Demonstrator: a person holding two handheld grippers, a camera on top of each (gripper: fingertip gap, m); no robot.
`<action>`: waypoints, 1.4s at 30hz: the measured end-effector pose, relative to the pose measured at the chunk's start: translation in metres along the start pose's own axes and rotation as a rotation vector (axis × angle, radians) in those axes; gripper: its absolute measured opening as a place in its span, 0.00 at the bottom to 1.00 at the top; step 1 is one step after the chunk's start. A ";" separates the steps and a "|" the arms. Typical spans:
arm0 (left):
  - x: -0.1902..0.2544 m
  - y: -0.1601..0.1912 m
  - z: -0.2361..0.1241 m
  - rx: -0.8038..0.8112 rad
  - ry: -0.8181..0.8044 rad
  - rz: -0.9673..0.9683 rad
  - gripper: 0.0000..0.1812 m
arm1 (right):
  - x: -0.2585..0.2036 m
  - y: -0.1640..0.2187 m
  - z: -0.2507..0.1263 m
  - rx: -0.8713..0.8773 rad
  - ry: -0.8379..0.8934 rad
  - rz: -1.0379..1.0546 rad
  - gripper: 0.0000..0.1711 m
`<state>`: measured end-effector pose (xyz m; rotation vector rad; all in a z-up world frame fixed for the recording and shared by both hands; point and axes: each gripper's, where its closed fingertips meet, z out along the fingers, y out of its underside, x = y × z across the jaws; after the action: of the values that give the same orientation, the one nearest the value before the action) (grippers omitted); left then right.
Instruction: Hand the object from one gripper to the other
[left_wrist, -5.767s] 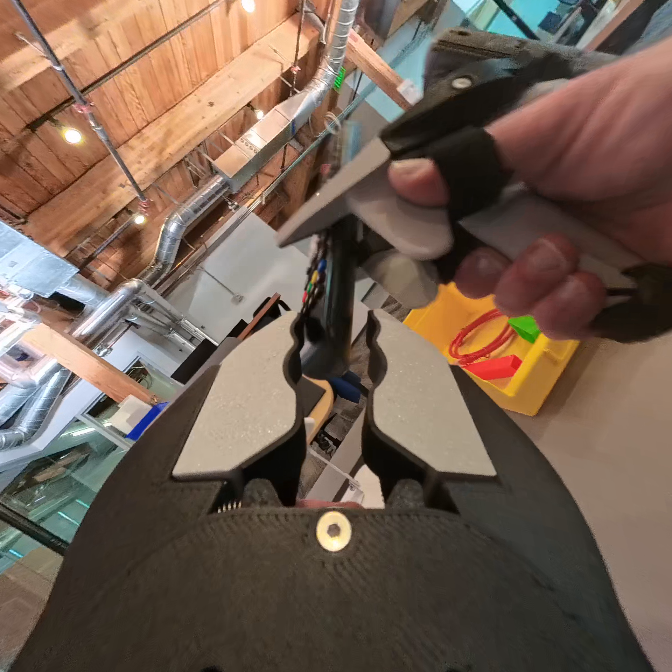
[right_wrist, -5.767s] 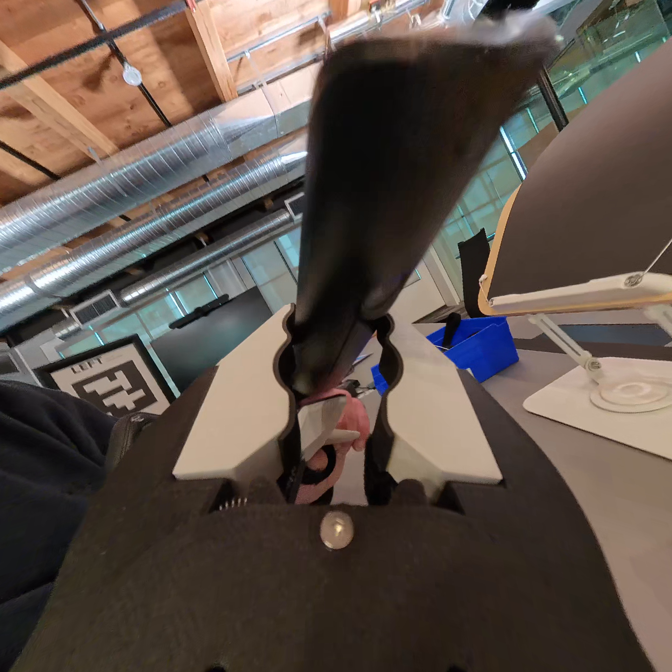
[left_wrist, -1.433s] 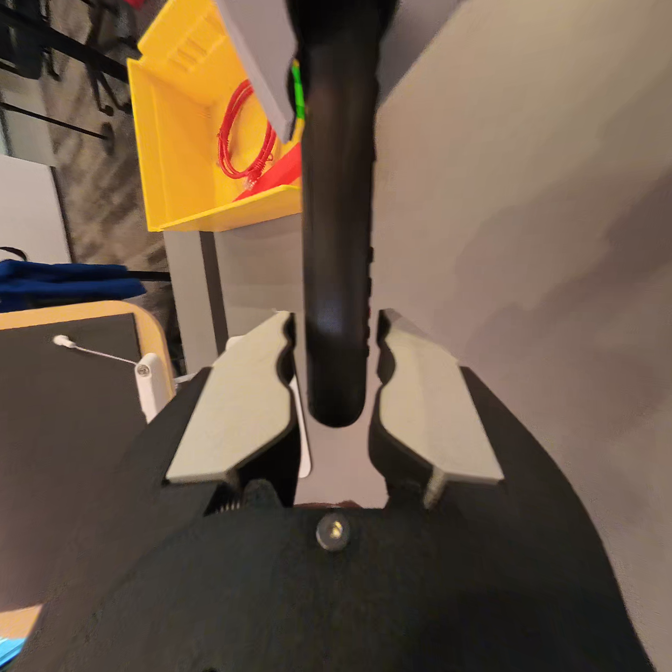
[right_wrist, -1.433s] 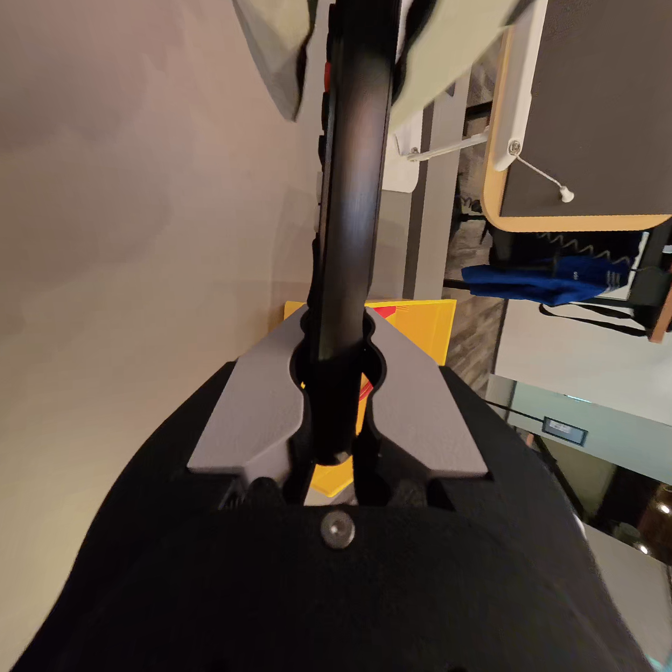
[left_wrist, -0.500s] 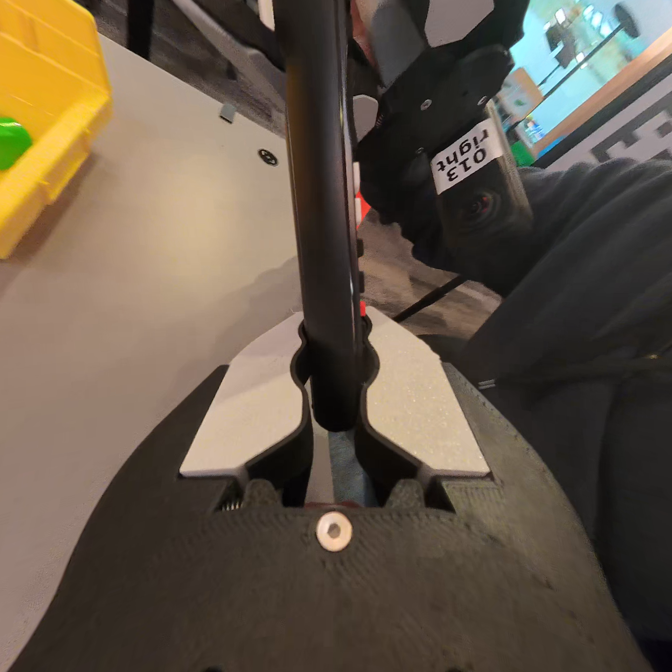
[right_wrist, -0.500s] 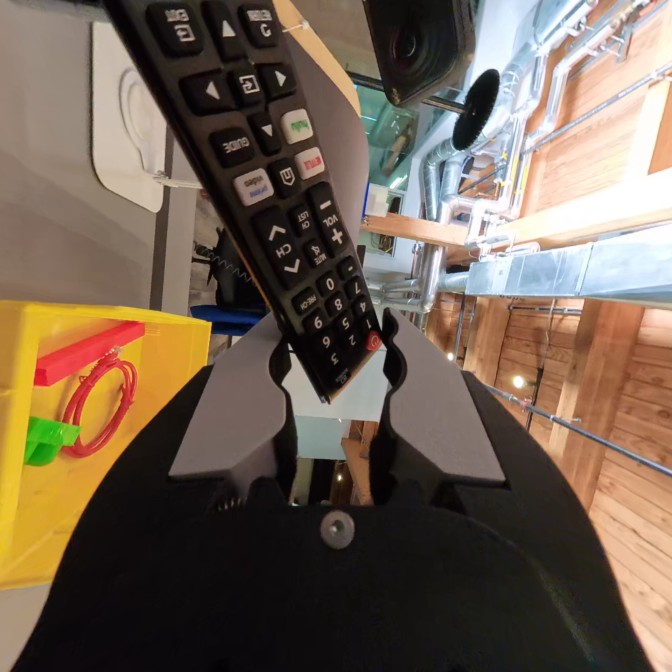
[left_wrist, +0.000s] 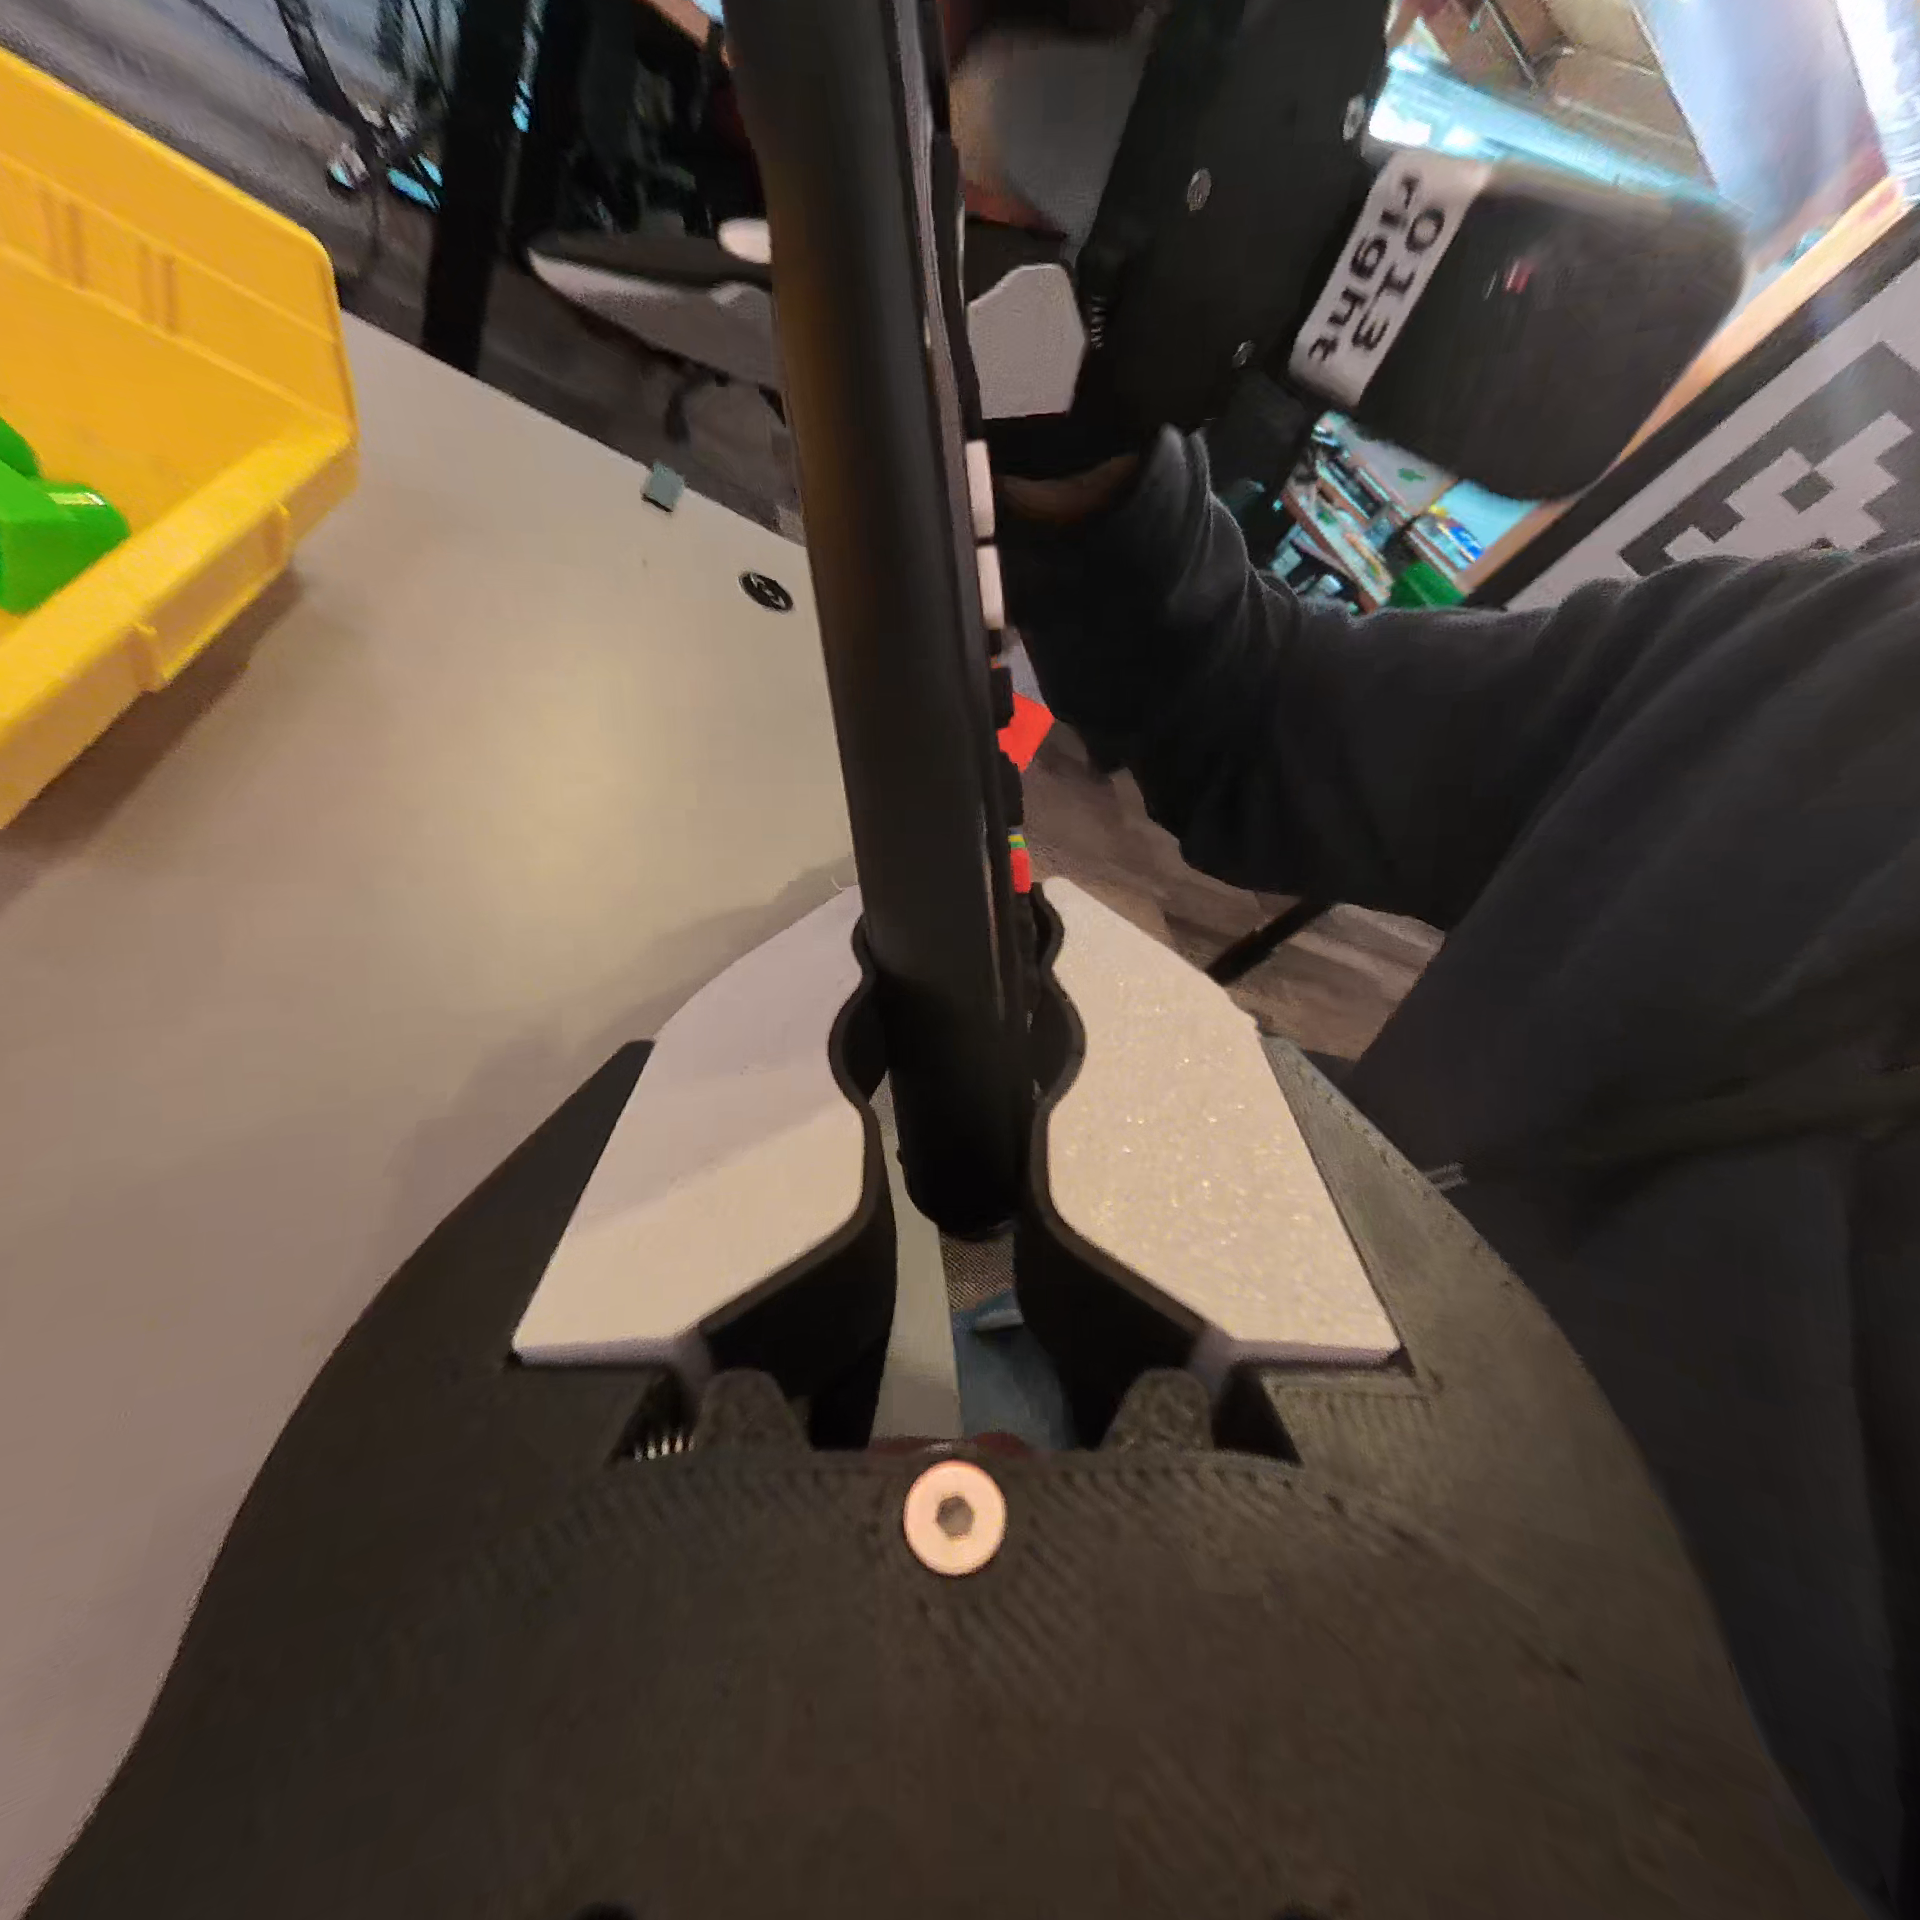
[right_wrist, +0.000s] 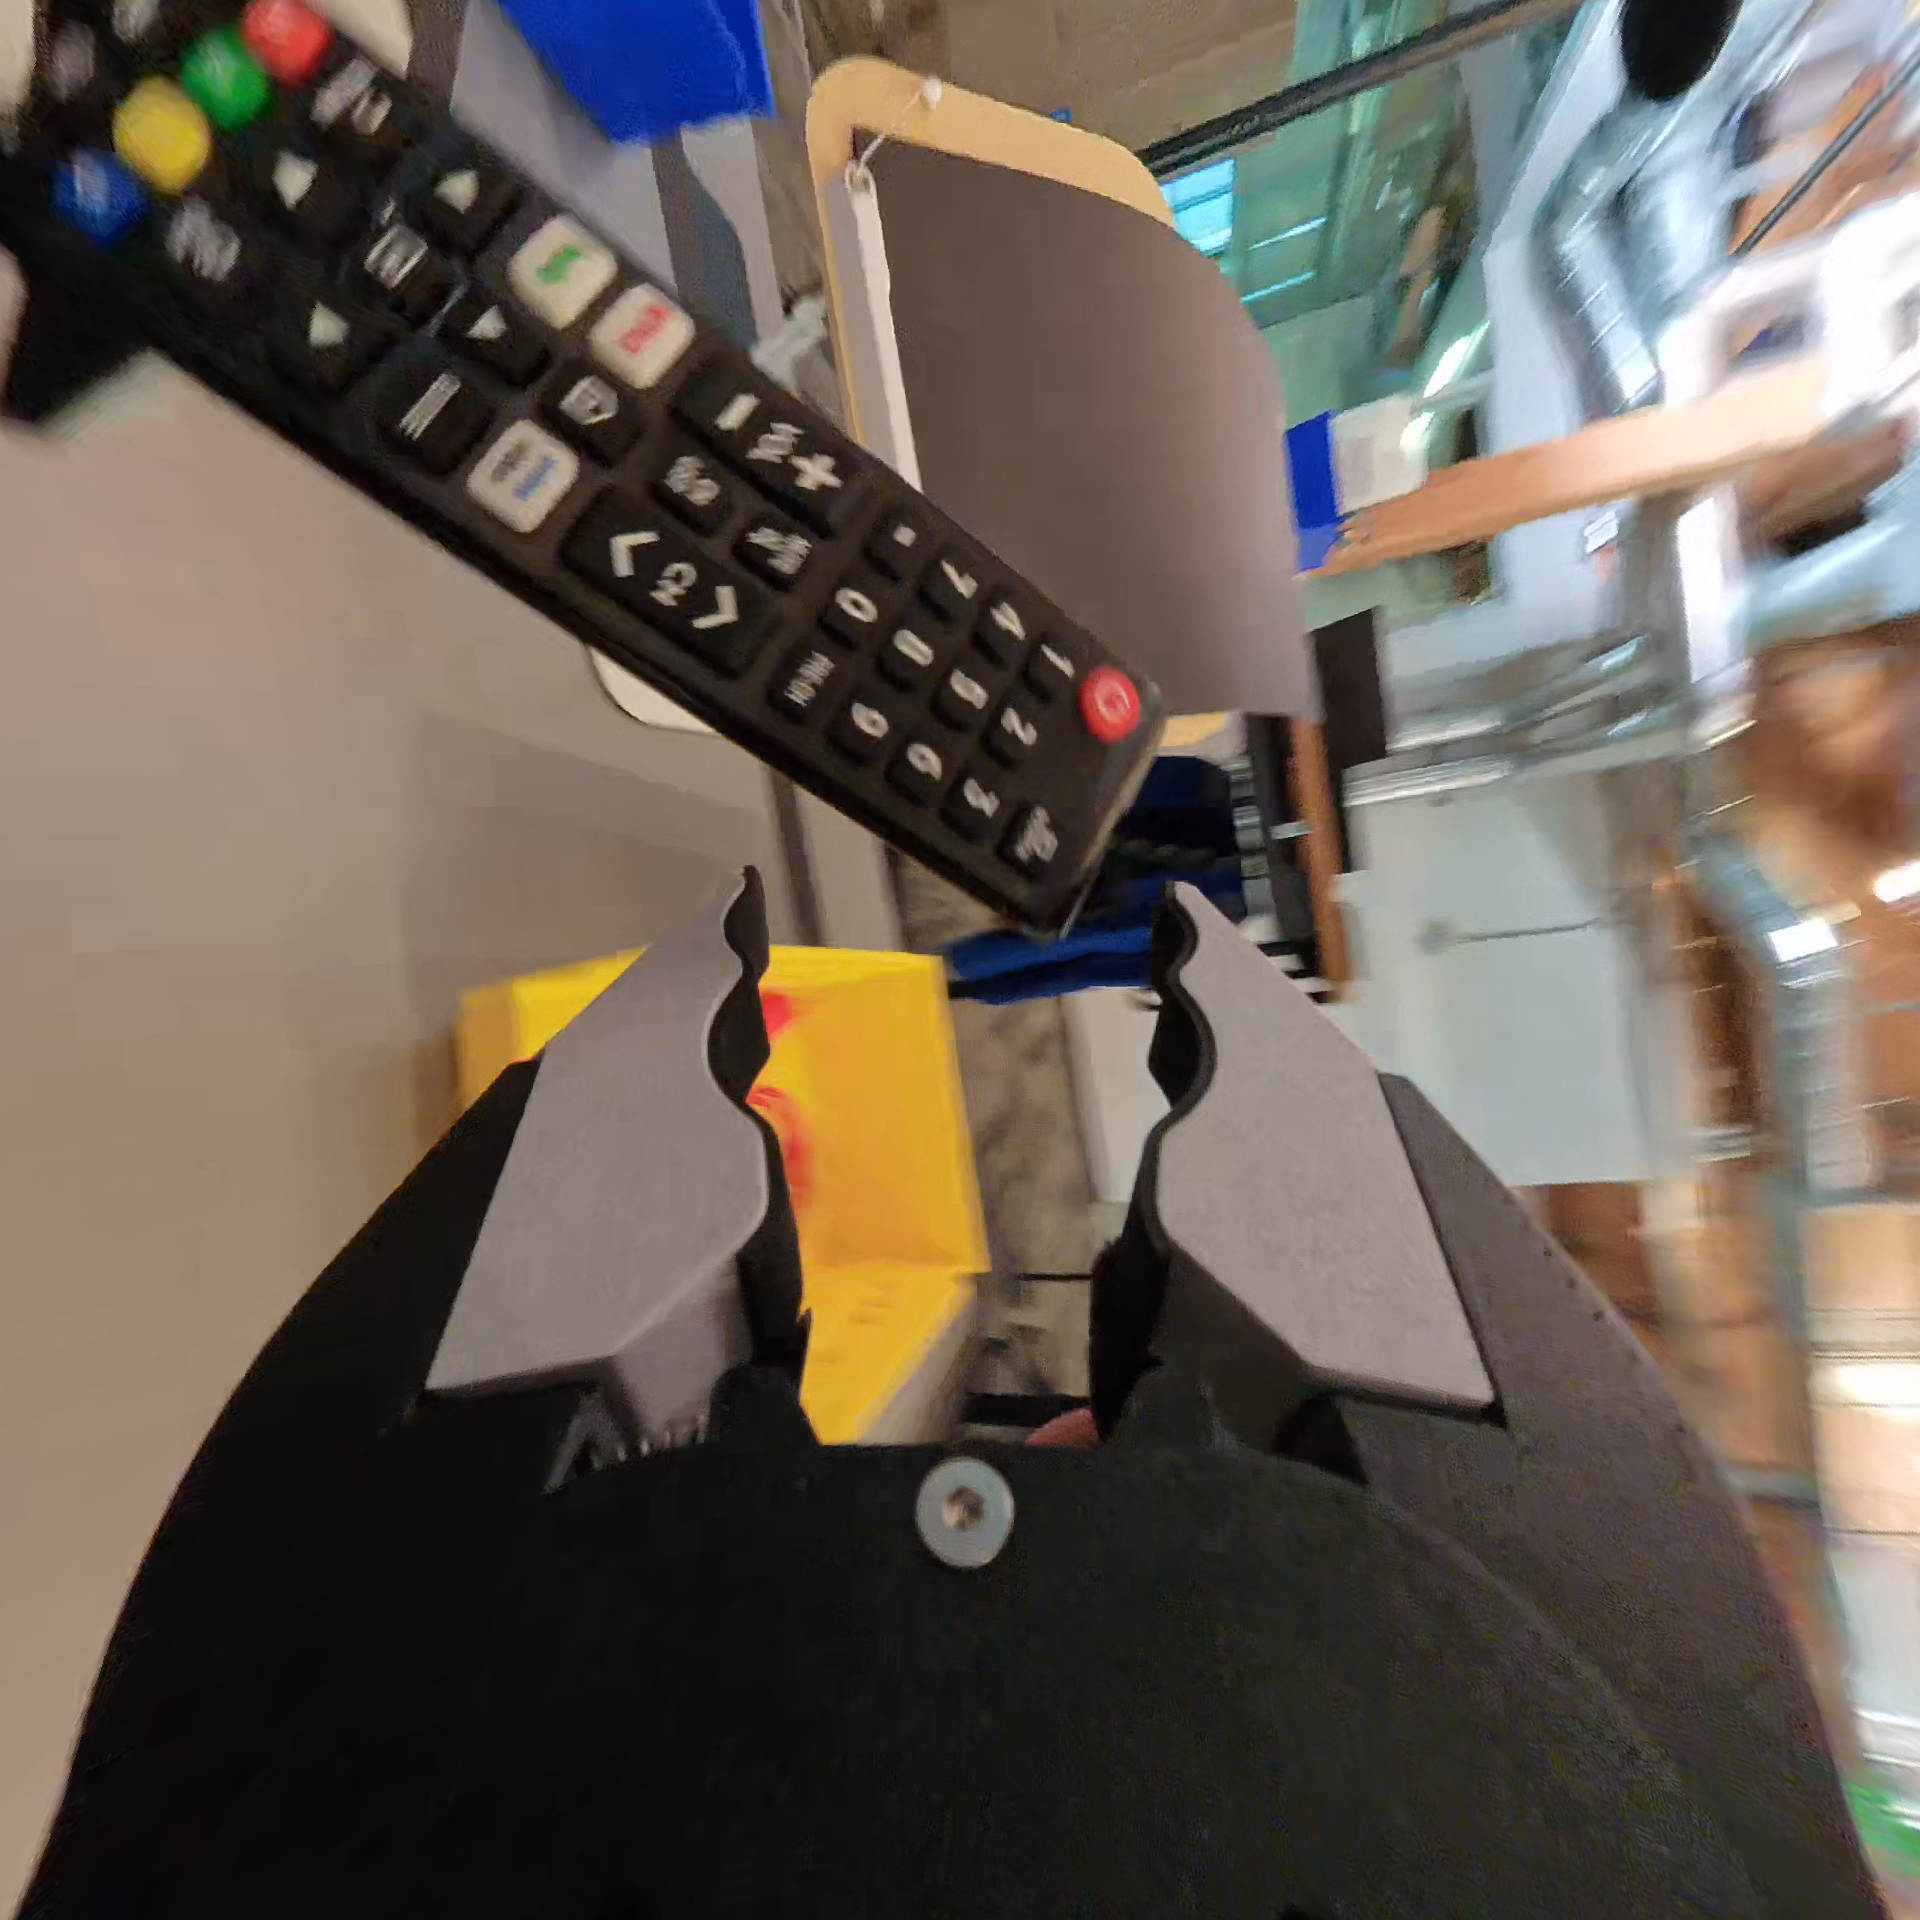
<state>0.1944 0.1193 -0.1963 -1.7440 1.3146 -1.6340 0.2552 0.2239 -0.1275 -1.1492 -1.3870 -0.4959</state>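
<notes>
— Where's the remote now?

— Clamped by one end in the left claw, sticking out above the desk near the yellow bin. The right claw gapes wide, empty, just beside its free end.

— Tricky to hold?

— Stiff and light, I'd guess, but smooth plastic. Best pinched across its narrow edges, well past the tip.
</notes>
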 end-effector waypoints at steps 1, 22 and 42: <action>-0.002 -0.001 0.000 0.013 -0.018 0.013 0.13 | -0.003 0.004 0.000 0.012 -0.069 0.155 0.42; -0.002 -0.021 0.010 0.330 -0.065 0.185 0.13 | -0.056 -0.095 -0.010 0.641 -0.698 1.370 0.13; -0.026 0.005 -0.064 0.152 -0.391 0.352 0.23 | -0.006 0.096 0.072 -0.091 -0.348 1.370 0.12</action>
<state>0.1362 0.1570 -0.1998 -1.5371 1.1908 -1.1023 0.2989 0.3229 -0.1798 -1.9852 -0.5593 0.6520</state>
